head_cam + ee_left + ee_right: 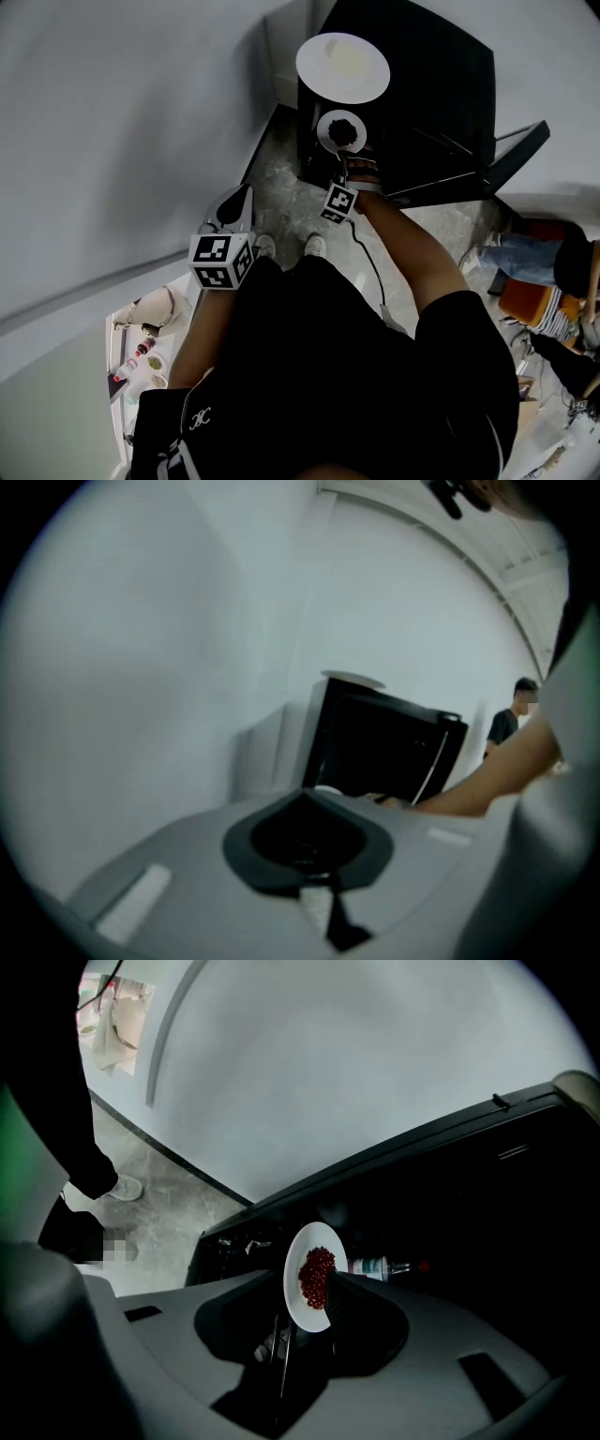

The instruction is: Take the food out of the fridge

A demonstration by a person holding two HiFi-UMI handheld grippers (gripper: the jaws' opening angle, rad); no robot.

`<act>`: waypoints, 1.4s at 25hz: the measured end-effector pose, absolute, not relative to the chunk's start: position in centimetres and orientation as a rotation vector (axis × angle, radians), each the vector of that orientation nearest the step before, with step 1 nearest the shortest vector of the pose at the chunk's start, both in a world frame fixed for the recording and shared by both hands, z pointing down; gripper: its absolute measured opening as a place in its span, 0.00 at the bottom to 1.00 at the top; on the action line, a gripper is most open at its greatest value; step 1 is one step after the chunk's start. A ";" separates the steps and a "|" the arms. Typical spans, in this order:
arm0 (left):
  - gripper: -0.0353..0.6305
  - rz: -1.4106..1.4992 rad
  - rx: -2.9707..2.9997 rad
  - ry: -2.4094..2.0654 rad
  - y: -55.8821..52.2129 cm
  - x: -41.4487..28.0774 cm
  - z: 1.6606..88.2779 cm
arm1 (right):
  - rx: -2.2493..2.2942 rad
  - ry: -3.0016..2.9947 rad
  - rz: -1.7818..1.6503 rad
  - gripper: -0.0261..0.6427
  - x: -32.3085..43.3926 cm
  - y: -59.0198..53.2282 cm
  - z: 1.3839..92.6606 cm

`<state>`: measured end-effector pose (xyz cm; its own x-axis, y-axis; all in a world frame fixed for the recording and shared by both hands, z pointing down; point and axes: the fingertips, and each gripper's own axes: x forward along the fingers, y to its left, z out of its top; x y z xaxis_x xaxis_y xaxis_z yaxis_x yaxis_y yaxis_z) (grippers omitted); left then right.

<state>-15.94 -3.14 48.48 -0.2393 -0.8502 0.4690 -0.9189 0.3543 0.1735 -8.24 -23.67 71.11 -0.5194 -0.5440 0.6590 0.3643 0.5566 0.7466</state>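
One round white plate [314,1239], red berries [317,1279], boxy black fridge [427,89]

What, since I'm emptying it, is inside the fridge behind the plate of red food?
A bottle lies on its side behind the plate of red food. The rest of the fridge interior is too dark to see.

Head view looking steeply down, both gripper views looking forward, all sharing the black fridge [441,84]

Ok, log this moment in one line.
step: reach into fridge | right gripper: open around plate of red berries | left gripper: empty, away from fridge
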 end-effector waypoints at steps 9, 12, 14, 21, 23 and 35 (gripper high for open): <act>0.05 0.211 1.338 -2.160 2.6 -16.3 50.8 | 0.159 -1.654 -1.148 0.23 -10.0 -26.6 76.1; 0.05 0.214 1.323 -2.177 3.2 -17.0 50.4 | 0.203 -1.605 -1.184 0.23 -10.3 -27.5 76.3; 0.05 0.212 1.334 -2.176 3.2 -17.4 50.2 | 0.239 -1.568 -1.222 0.12 -10.4 -28.0 75.9; 0.05 0.207 1.441 -2.126 1.0 -18.4 50.4 | 0.342 -1.564 -1.270 0.05 -10.1 -27.9 73.0; 0.05 0.197 1.485 -2.109 0.0 -18.6 50.3 | 0.359 -1.552 -1.267 0.05 -9.2 -27.8 72.3; 0.05 0.166 1.838 -1.911 -8.9 -16.6 48.7 | 0.528 -1.713 -1.178 0.05 -4.2 -24.9 63.4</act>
<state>-16.57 -8.87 48.74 0.0173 -0.9087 0.4172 -0.9671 0.0907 0.2377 -4.16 -24.88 63.43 -0.4502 -0.7642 0.4618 0.1579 0.4409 0.8835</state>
